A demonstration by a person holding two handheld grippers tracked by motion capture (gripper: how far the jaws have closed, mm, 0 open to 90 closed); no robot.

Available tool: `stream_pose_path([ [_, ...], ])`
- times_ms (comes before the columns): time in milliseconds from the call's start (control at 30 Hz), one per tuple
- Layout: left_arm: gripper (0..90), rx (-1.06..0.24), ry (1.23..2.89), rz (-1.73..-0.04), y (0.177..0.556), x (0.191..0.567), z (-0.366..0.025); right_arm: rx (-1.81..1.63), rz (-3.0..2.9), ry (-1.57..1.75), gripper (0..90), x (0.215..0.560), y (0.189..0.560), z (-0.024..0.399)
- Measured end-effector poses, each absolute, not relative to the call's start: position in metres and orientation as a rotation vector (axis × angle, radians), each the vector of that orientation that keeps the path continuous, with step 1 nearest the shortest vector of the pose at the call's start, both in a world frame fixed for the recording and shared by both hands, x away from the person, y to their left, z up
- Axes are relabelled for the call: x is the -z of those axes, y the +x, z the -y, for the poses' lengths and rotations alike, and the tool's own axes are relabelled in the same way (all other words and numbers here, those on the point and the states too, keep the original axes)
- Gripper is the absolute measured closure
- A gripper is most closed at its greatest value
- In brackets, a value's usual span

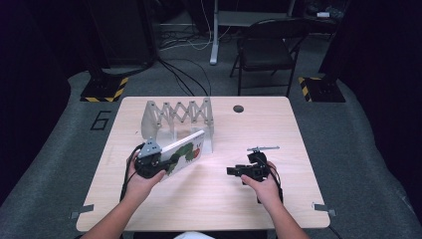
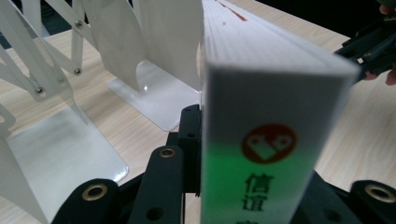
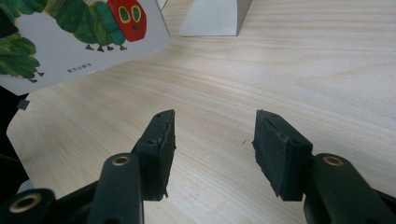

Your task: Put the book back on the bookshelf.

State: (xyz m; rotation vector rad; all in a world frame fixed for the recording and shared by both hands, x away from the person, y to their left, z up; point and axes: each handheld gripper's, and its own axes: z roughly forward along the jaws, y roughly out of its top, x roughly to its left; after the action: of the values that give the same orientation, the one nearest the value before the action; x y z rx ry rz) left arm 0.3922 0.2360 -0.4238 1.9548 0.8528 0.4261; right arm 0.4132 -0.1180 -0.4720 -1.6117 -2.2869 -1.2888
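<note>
Counted on the surface [image 1: 209, 199]

One book [image 1: 185, 151] is seen at nine o'clock, one white folding rack [image 1: 176, 113] at eleven, two grippers [image 1: 149, 162] [image 1: 234, 171] at nine and three, and one chair [image 1: 266, 47] is found beyond, at one o'clock.

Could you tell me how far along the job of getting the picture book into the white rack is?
Done: the left hand-held gripper is shut on the picture book and has it tilted beside the white rack. Left: standing it between the dividers. The right hand-held gripper is open over the table.
</note>
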Motion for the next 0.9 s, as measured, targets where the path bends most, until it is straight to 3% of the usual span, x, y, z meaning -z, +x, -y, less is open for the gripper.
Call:
stream_pose_path([
  [900, 75.5, -0.463, 1.926, -0.912, 0.427, 0.423, -0.234, 1.29, 2.284, -1.611, 48.4, 0.472, 0.414, 0.119],
])
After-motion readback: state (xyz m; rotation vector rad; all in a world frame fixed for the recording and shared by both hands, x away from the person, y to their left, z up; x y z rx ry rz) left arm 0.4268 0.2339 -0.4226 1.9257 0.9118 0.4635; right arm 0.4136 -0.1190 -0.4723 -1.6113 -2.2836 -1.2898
